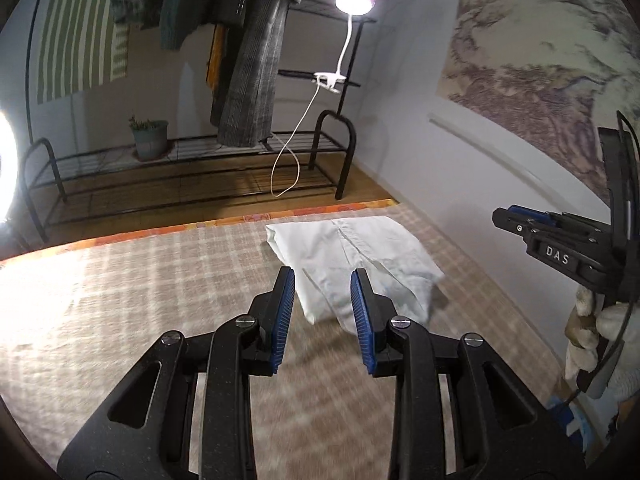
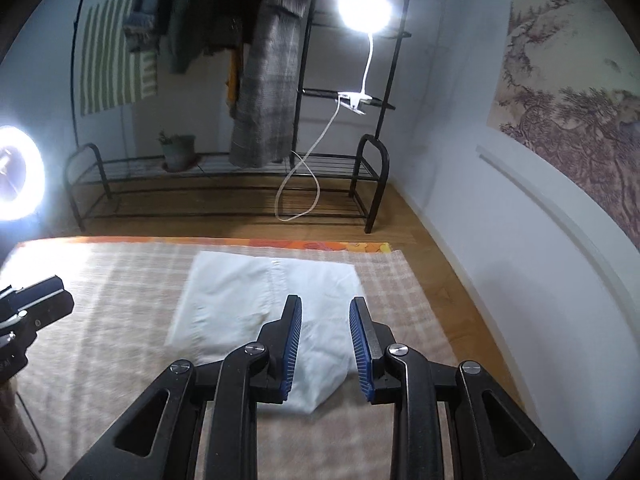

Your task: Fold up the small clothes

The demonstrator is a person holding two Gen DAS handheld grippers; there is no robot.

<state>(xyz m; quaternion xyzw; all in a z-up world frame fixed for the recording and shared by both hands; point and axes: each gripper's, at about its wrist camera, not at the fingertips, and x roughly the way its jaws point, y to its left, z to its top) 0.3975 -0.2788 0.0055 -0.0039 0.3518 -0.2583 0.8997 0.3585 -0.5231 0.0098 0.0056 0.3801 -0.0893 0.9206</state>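
Both grippers empty above a folded white garment (image 2: 256, 304) on the checked cloth (image 1: 120, 288).
Left gripper (image 1: 323, 280) and right gripper (image 2: 325, 308) jaws stand apart, nothing between; this fold looks complete; next likely calls for re-gripping an edge.

A beige-and-white checked blanket (image 2: 120, 320) covers the bed I am working over, its far edge trimmed by an orange patterned border (image 2: 320, 246) where the bed meets the wooden floor (image 2: 420, 236). Directly on the blanket lies one folded white garment (image 2: 248, 300), flat and roughly rectangular, toward the far right part of the bed; from my left wrist view the same white garment (image 1: 360, 248) shows a seam running down its middle.
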